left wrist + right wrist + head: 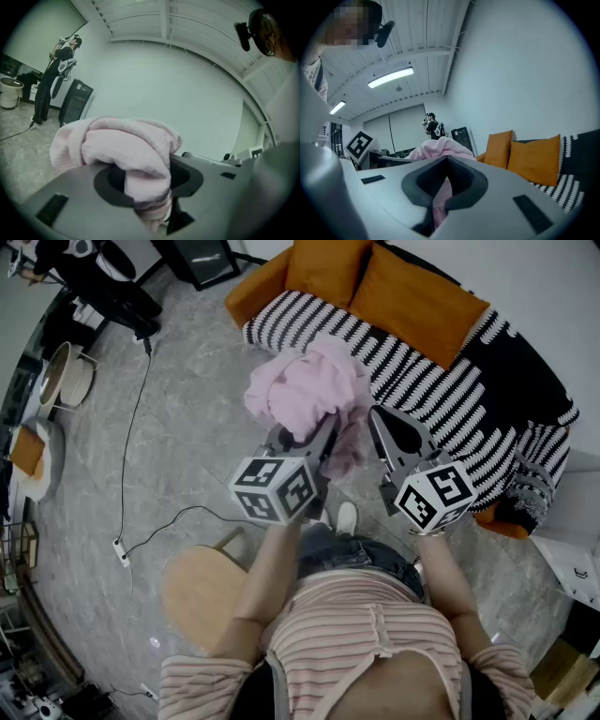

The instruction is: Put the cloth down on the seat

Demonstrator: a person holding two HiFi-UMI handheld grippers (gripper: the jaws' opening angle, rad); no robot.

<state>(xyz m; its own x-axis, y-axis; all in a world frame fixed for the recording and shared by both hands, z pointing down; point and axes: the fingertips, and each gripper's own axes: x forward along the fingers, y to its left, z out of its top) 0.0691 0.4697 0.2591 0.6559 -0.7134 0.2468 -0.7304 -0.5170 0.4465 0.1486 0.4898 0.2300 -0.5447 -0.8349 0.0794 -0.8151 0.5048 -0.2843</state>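
A bunched pink cloth [307,390] hangs in the air over the front edge of a sofa seat [412,367] that has a black-and-white striped cover. My left gripper [322,435] is shut on the cloth's lower left part. In the left gripper view the fabric [126,145] bulges out over the left gripper [146,187], and a fold is pinched between the pads. My right gripper [377,426] sits at the cloth's right side. In the right gripper view pink fabric [439,206] shows in the gap of the right gripper [447,164], whose jaws meet on it.
Two orange cushions [412,296] lean on the sofa's back. A round wooden stool [202,592] stands by my left leg. A cable with a power strip [122,551] crosses the grey floor. A person [50,79] stands far off. White boxes [574,568] sit to the right.
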